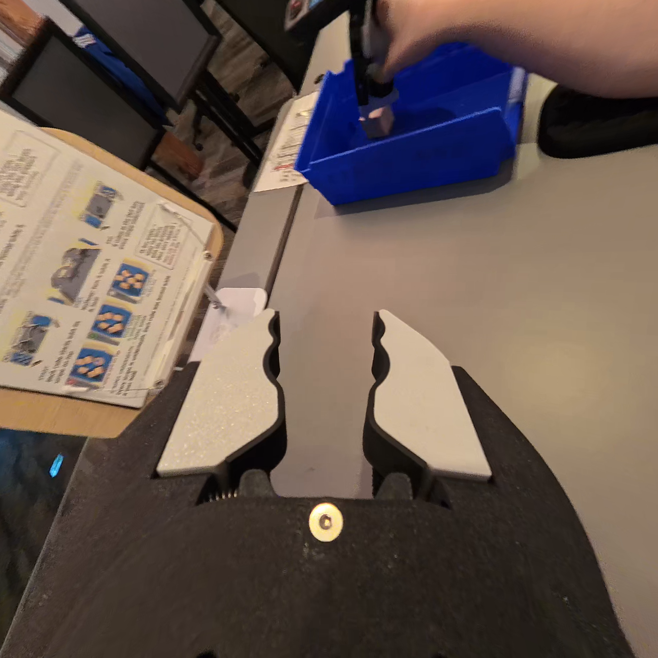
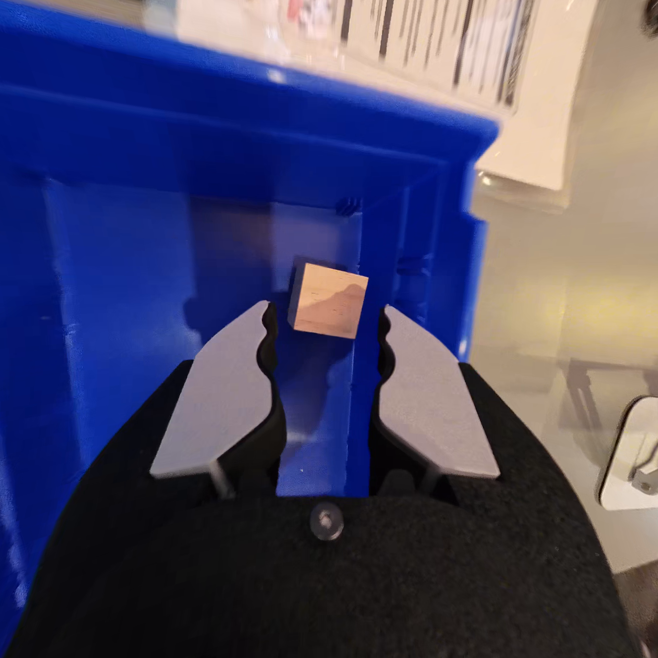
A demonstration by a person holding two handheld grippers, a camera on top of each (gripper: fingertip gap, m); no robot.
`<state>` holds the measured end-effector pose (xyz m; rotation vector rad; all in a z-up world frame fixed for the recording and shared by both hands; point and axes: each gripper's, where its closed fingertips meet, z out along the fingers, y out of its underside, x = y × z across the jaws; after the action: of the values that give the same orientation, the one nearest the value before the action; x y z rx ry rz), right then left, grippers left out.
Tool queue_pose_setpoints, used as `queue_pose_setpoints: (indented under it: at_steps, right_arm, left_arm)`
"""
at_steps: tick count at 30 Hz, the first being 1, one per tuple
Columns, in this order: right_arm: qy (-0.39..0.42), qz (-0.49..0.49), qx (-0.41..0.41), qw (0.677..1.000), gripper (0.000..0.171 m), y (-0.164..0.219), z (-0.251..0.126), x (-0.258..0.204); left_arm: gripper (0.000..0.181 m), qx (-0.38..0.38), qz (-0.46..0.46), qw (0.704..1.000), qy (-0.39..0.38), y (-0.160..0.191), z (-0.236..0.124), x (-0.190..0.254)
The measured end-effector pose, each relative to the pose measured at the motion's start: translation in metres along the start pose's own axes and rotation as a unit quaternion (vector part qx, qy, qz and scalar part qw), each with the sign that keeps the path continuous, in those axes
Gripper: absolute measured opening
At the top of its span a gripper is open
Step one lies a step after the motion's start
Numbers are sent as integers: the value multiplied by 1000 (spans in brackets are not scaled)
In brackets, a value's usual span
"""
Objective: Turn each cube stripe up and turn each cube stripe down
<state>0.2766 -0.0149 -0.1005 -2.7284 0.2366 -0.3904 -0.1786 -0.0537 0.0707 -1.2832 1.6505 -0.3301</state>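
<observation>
Your left tongs point(image 1: 325, 315) stand with their fingers apart and nothing between them, hanging over the bare grey table point(image 1: 463, 320) near its left edge. Farther along the table in this left wrist view sits the blue bin point(image 1: 409, 171). Your right hand point(image 1: 427, 39) reaches into it from above with the other gripper, and a cube point(image 1: 374, 123) shows at that gripper's tip, inside the bin; whether it is pinched there is hard to tell from this angle. Left of the table lies a printed instruction sheet point(image 1: 89, 277) on a tan board, and a second sheet point(image 1: 288, 149) lies beside the bin.

In the right wrist view your right tongs point(image 2: 325, 308) are also parted, reaching down inside the blue bin point(image 2: 142, 249). The wooden cube point(image 2: 329, 302) lies just ahead of the fingertips, a little tilted, near the bin's right wall. It is free of both fingers: the left fingertip is just beside its lower left corner, the right one a little apart. The face turned toward the camera is plain wood with a shadow across it. Beyond the bin's rim a printed sheet point(image 2: 427, 53) is blurred.
</observation>
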Motion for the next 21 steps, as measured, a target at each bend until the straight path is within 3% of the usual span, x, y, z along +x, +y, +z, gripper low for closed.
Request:
queue_pose_setpoints:
  at_steps: [1, 6, 8, 10, 12, 15, 21]
  right_arm:
    - [0, -1, 27, 1000, 54, -6, -16, 1]
    - [39, -22, 254, 966, 60, -46, -133, 12]
    - [36, -41, 356, 933, 77, -54, -178, 5]
    - [19, -72, 433, 898, 82, -56, -209, -10]
    - [7, -112, 473, 874, 83, -56, -225, -26]
    - [-17, -134, 459, 878, 88, -54, -224, -43]
    - [-59, -148, 451, 878, 89, -54, -218, -61]
  left_arm:
    - [49, 7, -4, 1000, -18, -2, -5, -7]
    - [47, 34, -36, 996, -78, 1, -44, -38]
    - [48, -9, -36, 991, -131, 24, -60, -58]
    - [46, -83, -53, 980, -171, 62, -75, -76]
    - [42, -177, -95, 958, -204, 111, -94, -90]
    - [41, -307, -155, 914, -214, 189, -119, -96]
    - [63, -407, -234, 883, -24, 279, -104, -38]
